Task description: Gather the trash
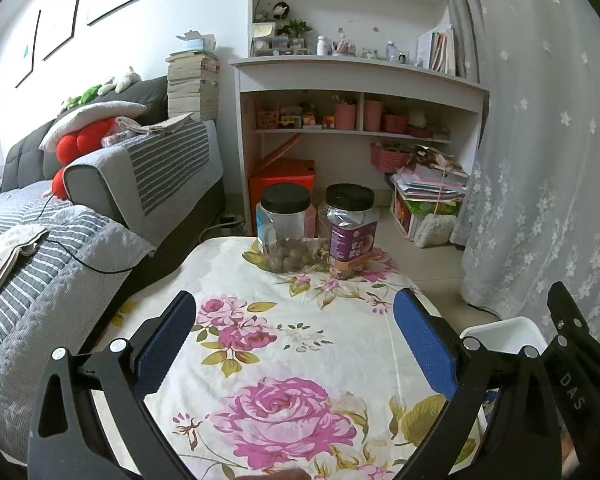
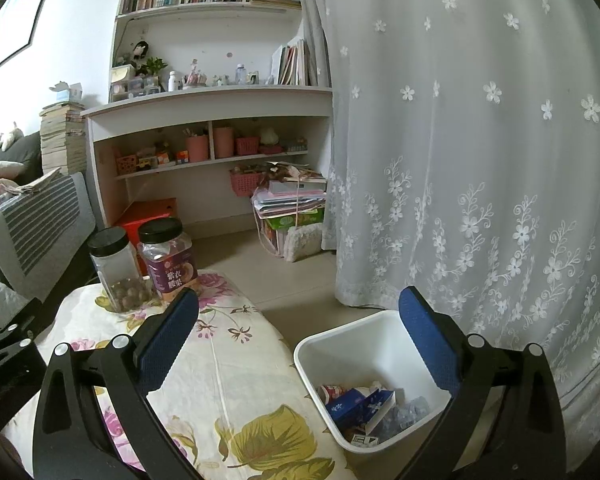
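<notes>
Right claw (image 2: 298,322) wide, just above trash (image 2: 364,408) in bin (image 2: 306,354).

The left wrist view looks forward, low and close over the floral-clothed table (image 1: 300,344) toward the shelf unit (image 1: 360,92). The right wrist view sits further right, over the table's edge, angled down into the white bin (image 2: 340,344). Both share the two jars (image 2: 144,264), shelf unit and curtain (image 2: 480,140).
</notes>
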Motion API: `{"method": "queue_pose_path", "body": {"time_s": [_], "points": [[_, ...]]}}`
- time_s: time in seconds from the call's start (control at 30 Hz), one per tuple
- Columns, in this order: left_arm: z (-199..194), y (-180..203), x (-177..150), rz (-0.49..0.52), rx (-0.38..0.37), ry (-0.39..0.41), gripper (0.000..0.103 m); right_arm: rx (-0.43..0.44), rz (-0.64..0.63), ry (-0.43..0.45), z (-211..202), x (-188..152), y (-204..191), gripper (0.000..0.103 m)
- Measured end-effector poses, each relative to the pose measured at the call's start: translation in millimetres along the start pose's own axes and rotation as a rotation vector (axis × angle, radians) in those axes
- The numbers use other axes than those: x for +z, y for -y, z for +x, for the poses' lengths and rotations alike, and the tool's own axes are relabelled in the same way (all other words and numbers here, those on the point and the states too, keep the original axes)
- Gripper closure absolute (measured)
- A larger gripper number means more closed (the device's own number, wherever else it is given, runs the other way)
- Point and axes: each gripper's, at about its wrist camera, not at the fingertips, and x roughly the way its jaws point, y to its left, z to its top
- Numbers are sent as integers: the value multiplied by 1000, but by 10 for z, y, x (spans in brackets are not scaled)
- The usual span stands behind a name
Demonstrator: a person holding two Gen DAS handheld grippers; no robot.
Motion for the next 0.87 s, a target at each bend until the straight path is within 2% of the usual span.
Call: {"method": "queue_pose_path", "body": {"time_s": [0.1,0.17,0.23,0.3,0.53,0.73,0.87], "points": [[11,38,11,6,-21,2,8,-2,1,-4,-5,1,-7,7],[7,64,4,14,-29,11,12,-4,2,-8,-2,-16,-2,7],[9,83,-6,20,-39,14,20,-7,3,-13,-6,-35,4,7],[23,98,-13,18,-49,6,21,-9,6,-16,-16,-47,1,7],[45,91,-11,16,-60,-2,20,-8,7,-17,-17,-57,14,7],[33,74,3,22,-48,10,7,-10,5,-18,-11,-50,12,7],[25,42,24,14,-39,8,7,-10,7,-19,-9,-47,9,7]]}}
